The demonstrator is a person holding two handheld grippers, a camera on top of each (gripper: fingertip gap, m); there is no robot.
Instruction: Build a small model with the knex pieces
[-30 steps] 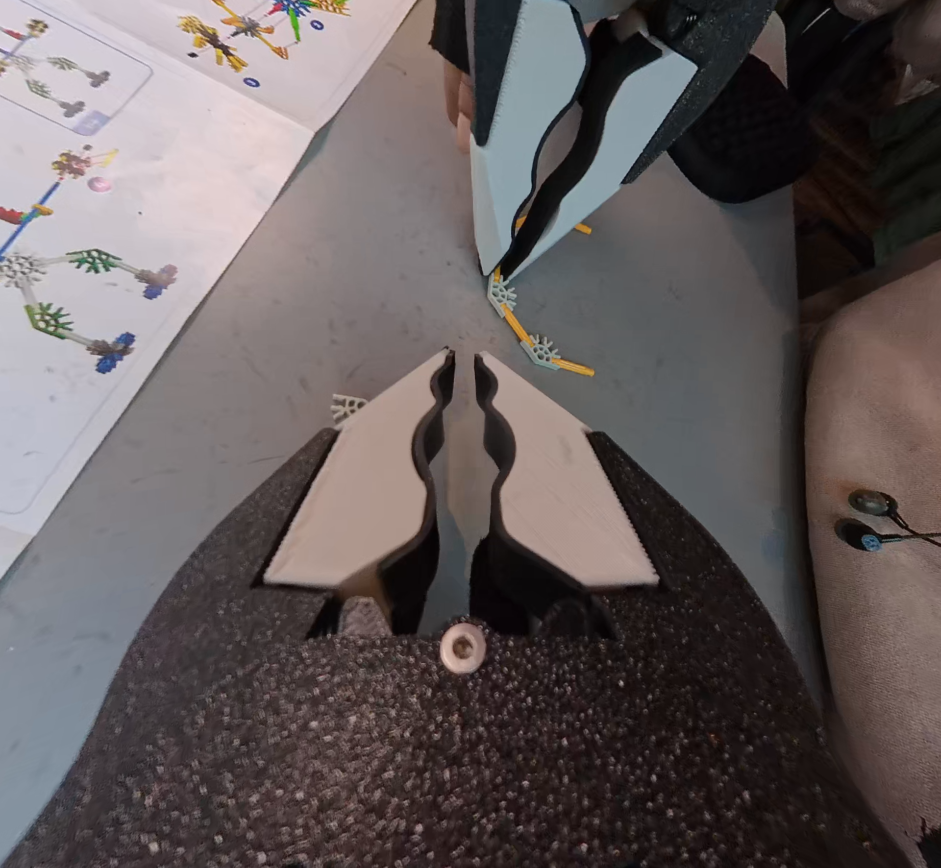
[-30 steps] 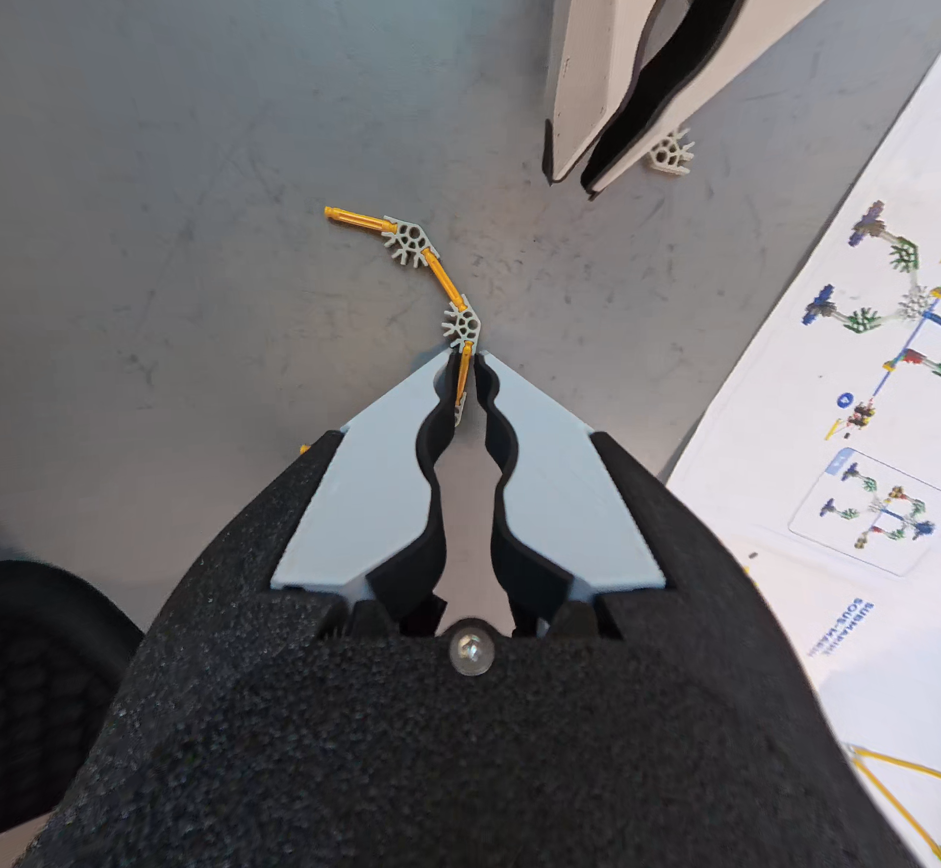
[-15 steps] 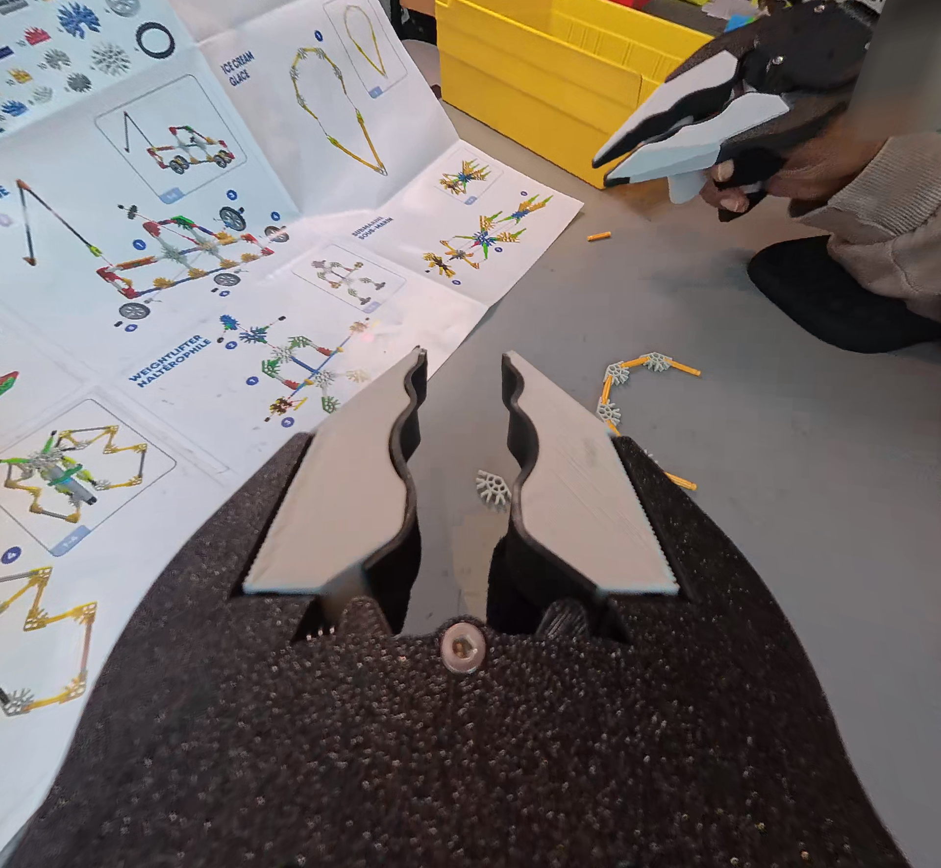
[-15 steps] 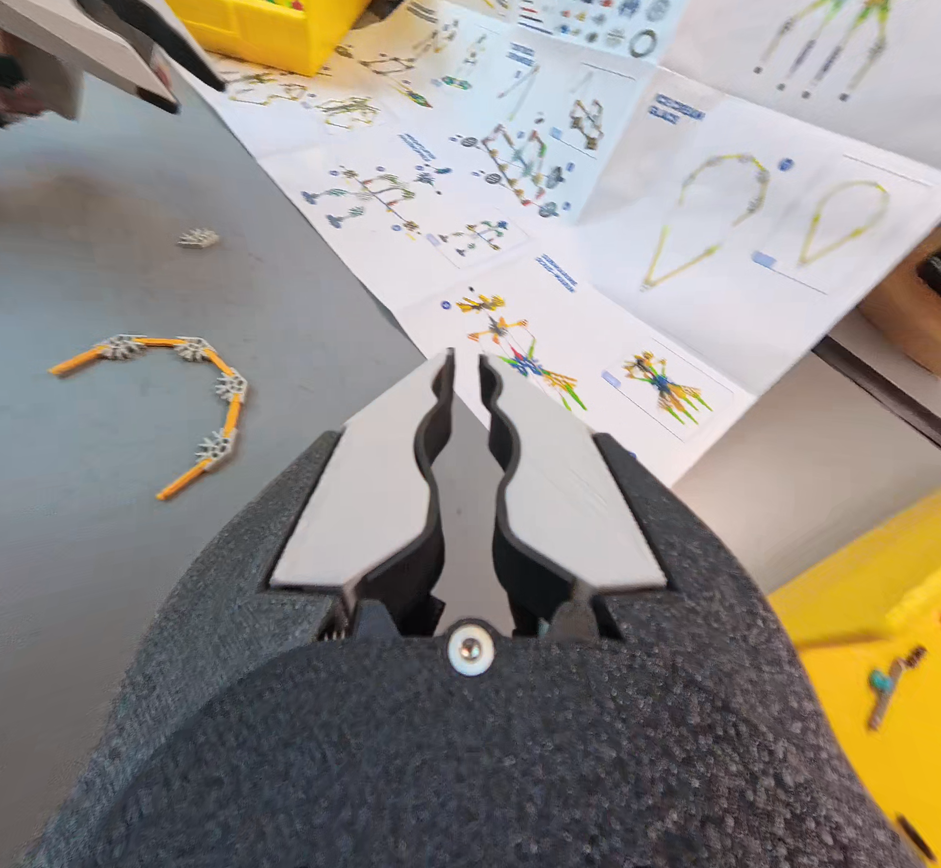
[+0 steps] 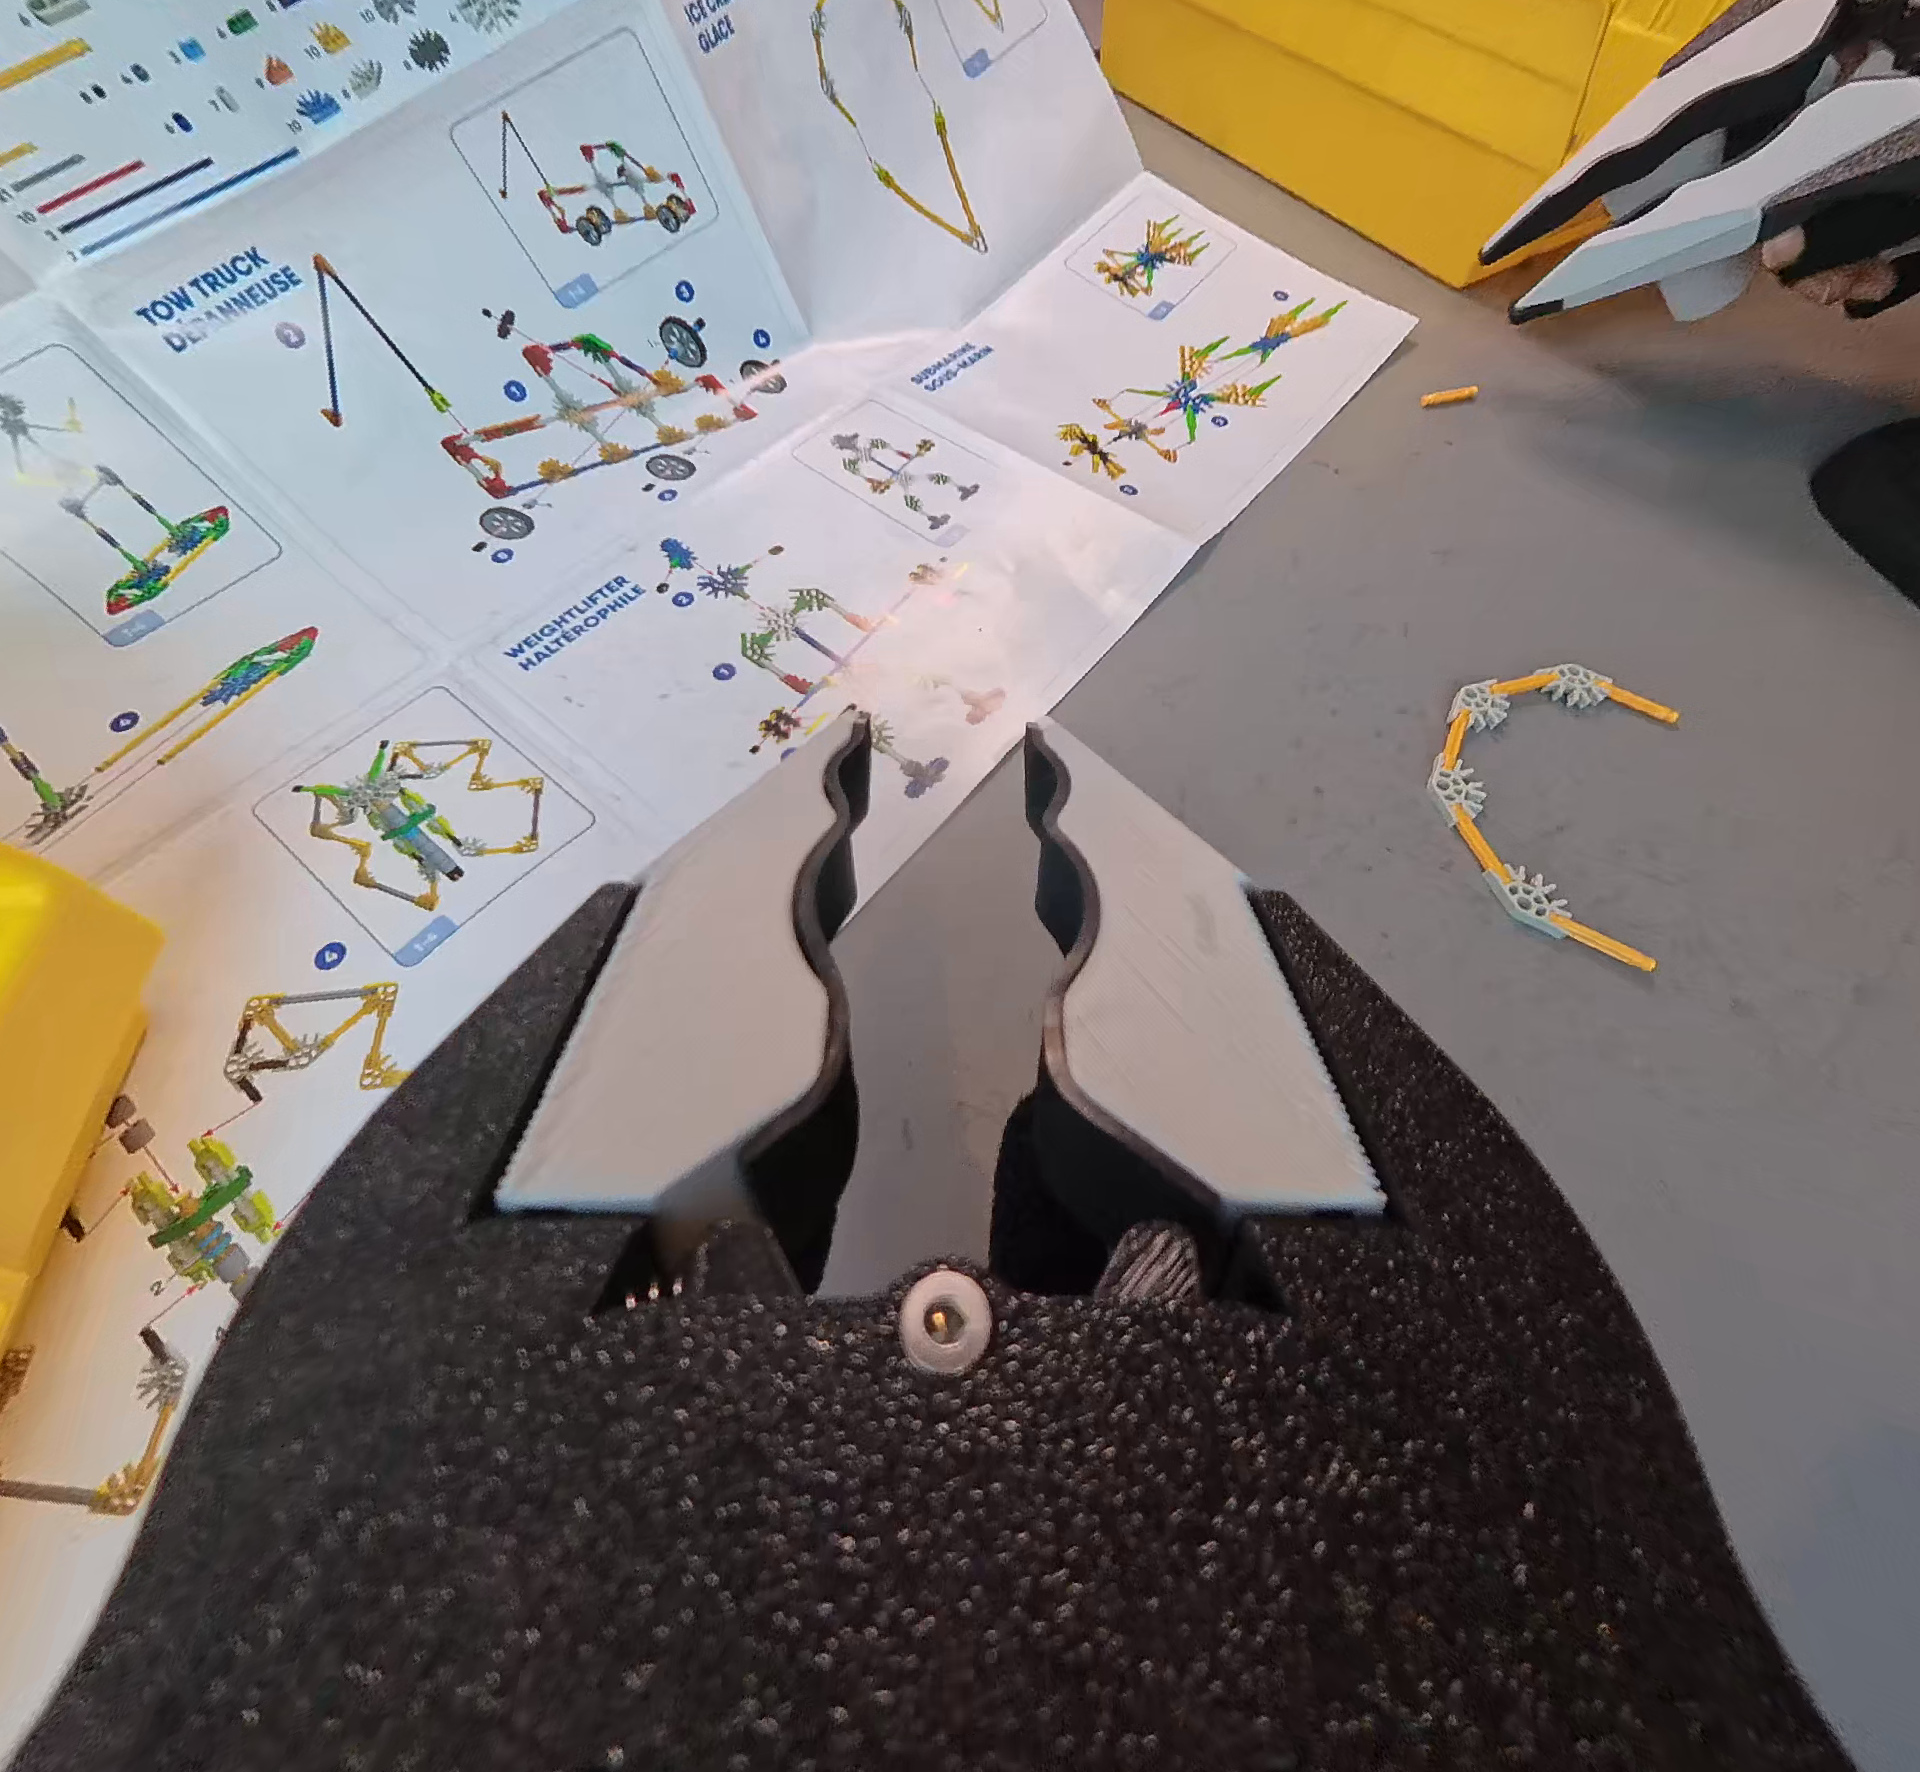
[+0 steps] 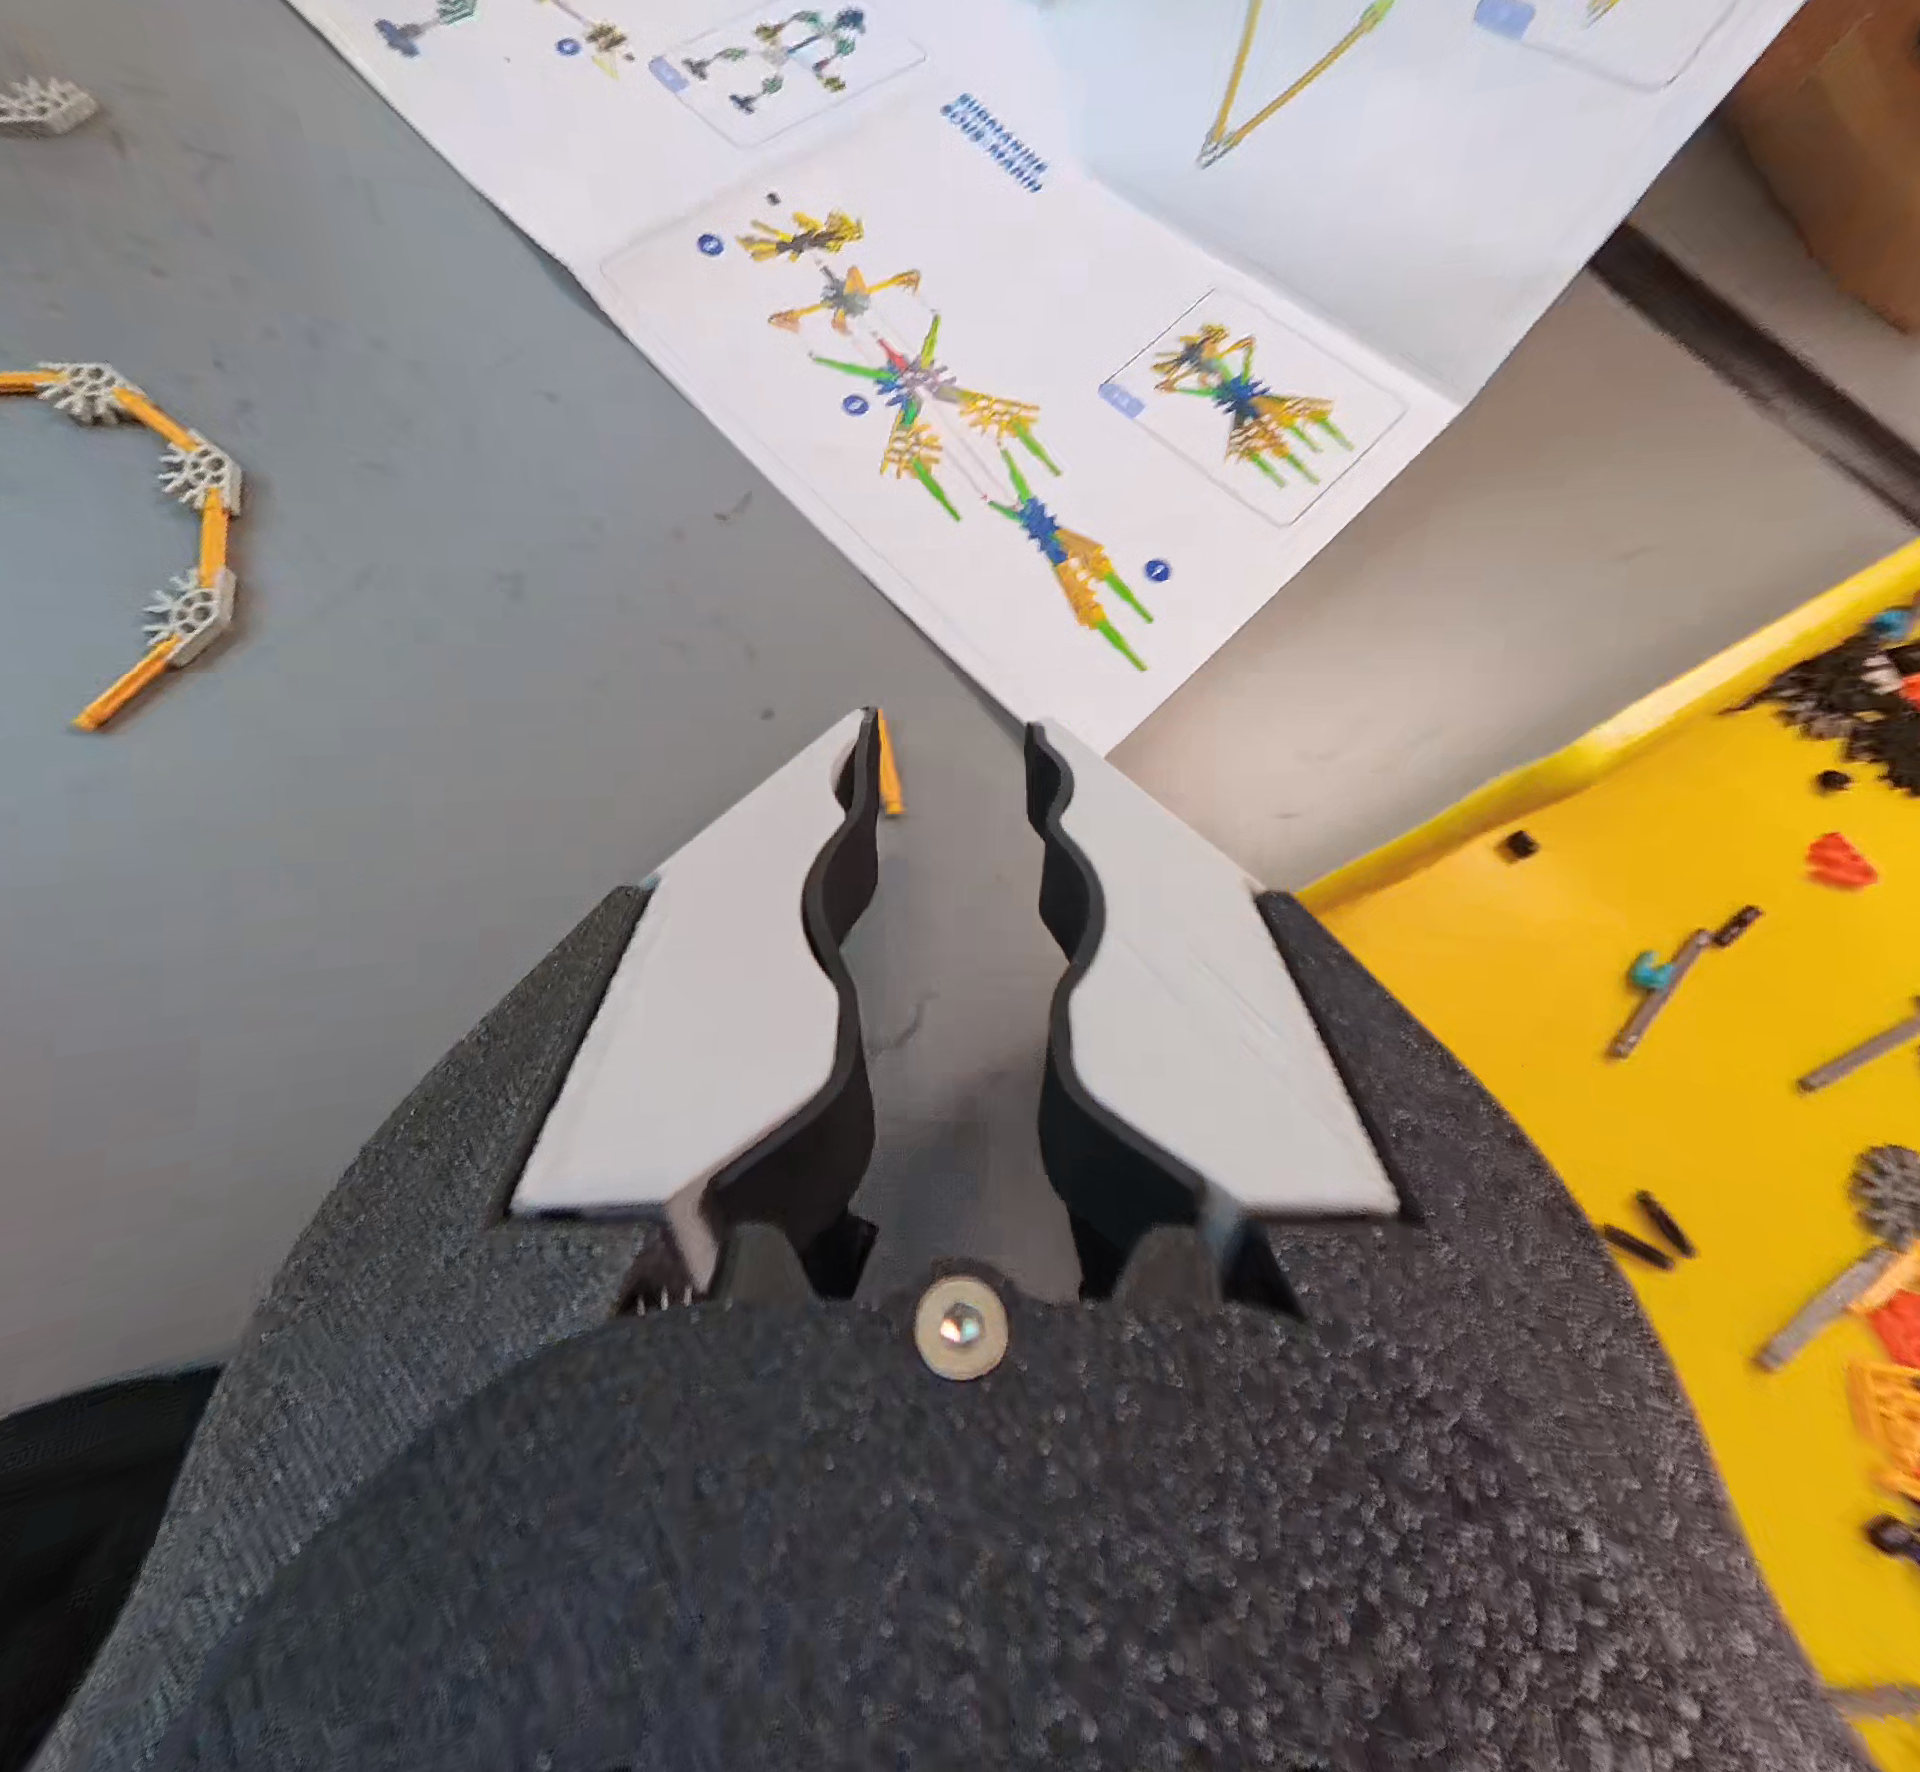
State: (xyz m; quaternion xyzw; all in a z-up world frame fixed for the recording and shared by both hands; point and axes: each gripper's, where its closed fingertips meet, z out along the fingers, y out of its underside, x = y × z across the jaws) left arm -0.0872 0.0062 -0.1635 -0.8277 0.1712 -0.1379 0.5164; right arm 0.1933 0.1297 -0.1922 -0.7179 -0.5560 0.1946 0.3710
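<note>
A curved chain of yellow rods and grey snowflake connectors [image 5: 1496, 808] lies free on the grey table [image 5: 1558, 1255]. It also shows at the left edge of the right wrist view [image 6: 192, 517]. My left gripper [image 5: 945, 740] is open and empty, above the edge of the instruction sheet [image 5: 623, 475] and left of the chain. My right gripper [image 6: 951, 730] is open and holds nothing. A short loose yellow rod [image 6: 888, 766] lies on the table just by its left fingertip. The right gripper also shows at the upper right of the left wrist view [image 5: 1503, 286].
A yellow bin [image 6: 1558, 995] with several loose parts stands right of the right gripper, and shows at the back of the left wrist view [image 5: 1351, 60]. Another yellow bin [image 5: 52, 995] is at the left. A lone grey connector [image 6: 42, 107] lies far left. The tips of one gripper are about 30 cm away from the tips of the other.
The right gripper let go of the chain, pulled away to the right towards the yellow bin and opened. The left gripper backed off, swung left over the sheet and opened wider.
</note>
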